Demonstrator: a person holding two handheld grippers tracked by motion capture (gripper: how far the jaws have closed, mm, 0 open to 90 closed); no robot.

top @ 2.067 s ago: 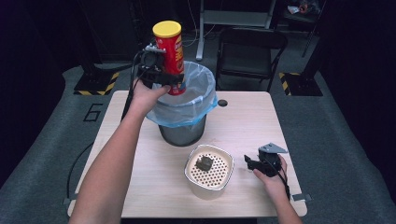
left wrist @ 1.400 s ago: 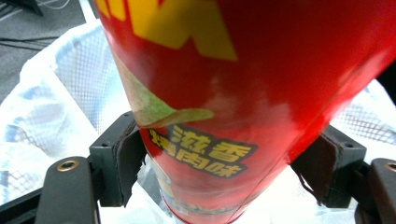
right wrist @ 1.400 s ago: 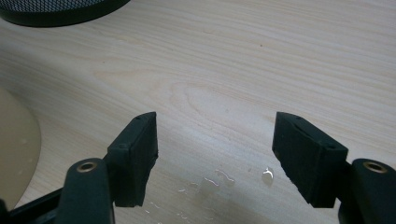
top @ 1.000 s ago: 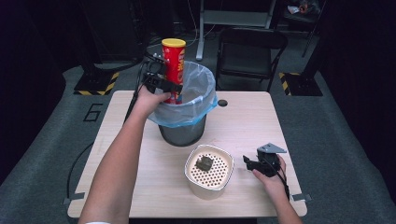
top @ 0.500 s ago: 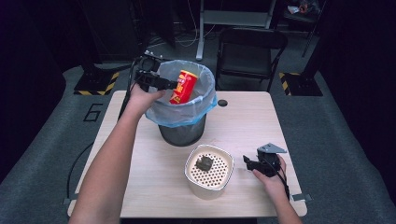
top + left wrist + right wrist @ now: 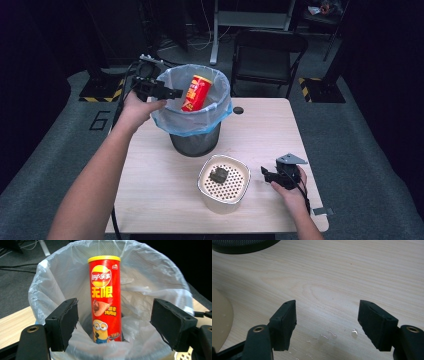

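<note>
The can (image 6: 195,93) stands tilted inside the bin (image 6: 176,120), free of both grippers. The left gripper (image 6: 172,93) hovers at the bin's left rim, jaws apart and just closing, empty. The right gripper (image 6: 263,172) rests right of the bin, jaws apart, empty.

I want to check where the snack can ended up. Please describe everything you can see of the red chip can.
The red chip can is a tall cylinder with a yellow lid, a yellow logo, Chinese characters and a cartoon figure near its bottom. It looks like printed cardboard and seems closed and undented. It stands tilted inside the bin, leaning against the clear bag liner, which surrounds its lower end. The left hand-held gripper is open in front of it and does not touch it.
</note>
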